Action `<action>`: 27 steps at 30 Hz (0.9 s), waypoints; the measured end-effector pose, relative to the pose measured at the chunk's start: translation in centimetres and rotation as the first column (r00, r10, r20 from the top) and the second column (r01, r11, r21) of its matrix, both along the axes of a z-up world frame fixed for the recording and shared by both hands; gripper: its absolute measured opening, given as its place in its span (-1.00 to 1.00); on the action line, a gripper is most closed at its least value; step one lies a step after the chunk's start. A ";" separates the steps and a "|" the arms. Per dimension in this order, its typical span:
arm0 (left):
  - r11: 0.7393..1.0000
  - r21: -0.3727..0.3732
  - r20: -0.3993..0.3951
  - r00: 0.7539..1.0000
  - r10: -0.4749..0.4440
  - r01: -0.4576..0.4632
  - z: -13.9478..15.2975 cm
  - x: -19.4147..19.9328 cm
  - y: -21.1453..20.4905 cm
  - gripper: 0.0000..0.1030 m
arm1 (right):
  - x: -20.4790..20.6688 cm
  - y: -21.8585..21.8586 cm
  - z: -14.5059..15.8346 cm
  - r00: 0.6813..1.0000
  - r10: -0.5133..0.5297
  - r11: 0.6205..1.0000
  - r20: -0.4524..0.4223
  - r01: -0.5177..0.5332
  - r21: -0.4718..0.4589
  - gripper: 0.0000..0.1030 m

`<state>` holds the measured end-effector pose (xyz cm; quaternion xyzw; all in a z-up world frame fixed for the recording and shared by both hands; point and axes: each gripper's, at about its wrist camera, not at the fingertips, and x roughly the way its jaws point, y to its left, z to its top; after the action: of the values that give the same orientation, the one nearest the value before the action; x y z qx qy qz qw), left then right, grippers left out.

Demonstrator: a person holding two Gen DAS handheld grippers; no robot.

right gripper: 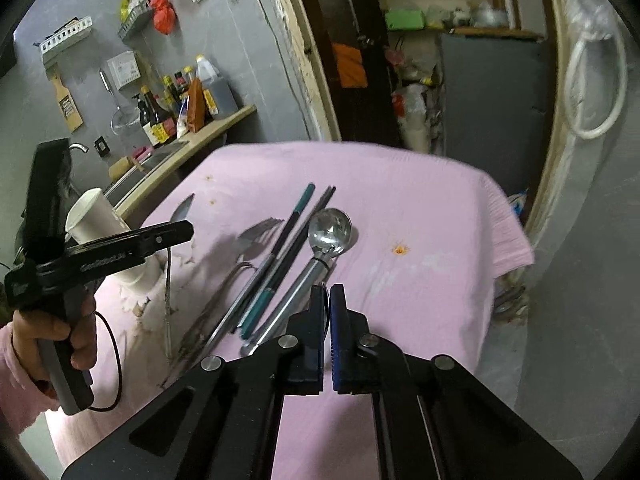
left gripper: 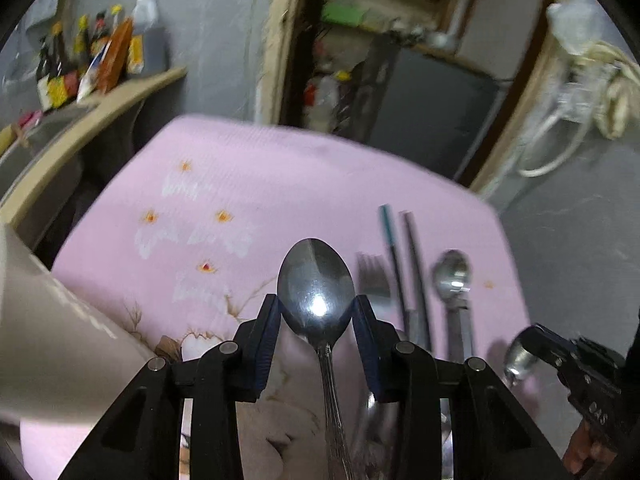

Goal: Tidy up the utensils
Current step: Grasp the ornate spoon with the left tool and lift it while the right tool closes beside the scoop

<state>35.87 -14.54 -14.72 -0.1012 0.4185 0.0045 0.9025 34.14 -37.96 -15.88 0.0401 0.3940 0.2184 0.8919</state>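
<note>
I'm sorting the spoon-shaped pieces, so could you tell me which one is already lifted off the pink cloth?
The plain spoon, its bowl pinched between the left gripper jaws. The ice cream scoop lies on the cloth beside the chopsticks.

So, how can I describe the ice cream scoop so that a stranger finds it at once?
On the pink tablecloth, utensils lie in a row. The ice cream scoop is the one furthest right, beside the chopsticks. Unlike the fork, it has a deep round bowl on a thick metal handle.
</note>
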 end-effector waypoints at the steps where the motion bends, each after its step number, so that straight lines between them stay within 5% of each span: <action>1: 1.000 -0.002 0.028 1.000 -0.015 0.015 0.5 -0.7 -0.1 -0.32 | -0.9 0.1 0.7 1.000 -0.014 1.000 0.018 0.015 -0.010 -0.94; 10: 0.994 0.003 0.211 0.971 -0.108 0.110 3.8 -7.2 -0.2 -0.32 | -8.1 1.0 5.2 0.983 -0.098 0.985 0.156 0.118 -0.124 -0.95; 17: 0.991 0.019 0.310 0.941 -0.134 0.135 7.1 -10.9 0.8 -0.32 | -11.3 2.1 9.6 0.959 -0.150 0.976 0.241 0.183 -0.122 -0.95; 27: 0.993 -0.035 0.434 0.897 -0.086 0.112 14.3 -14.2 8.1 -0.32 | -12.3 8.9 17.6 0.903 -0.113 0.985 0.414 0.158 -0.076 -0.95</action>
<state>21.62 -6.43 -0.38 -0.1049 0.2129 -0.0763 0.9684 21.85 -29.03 1.76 -0.0273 0.2064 0.1381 0.9683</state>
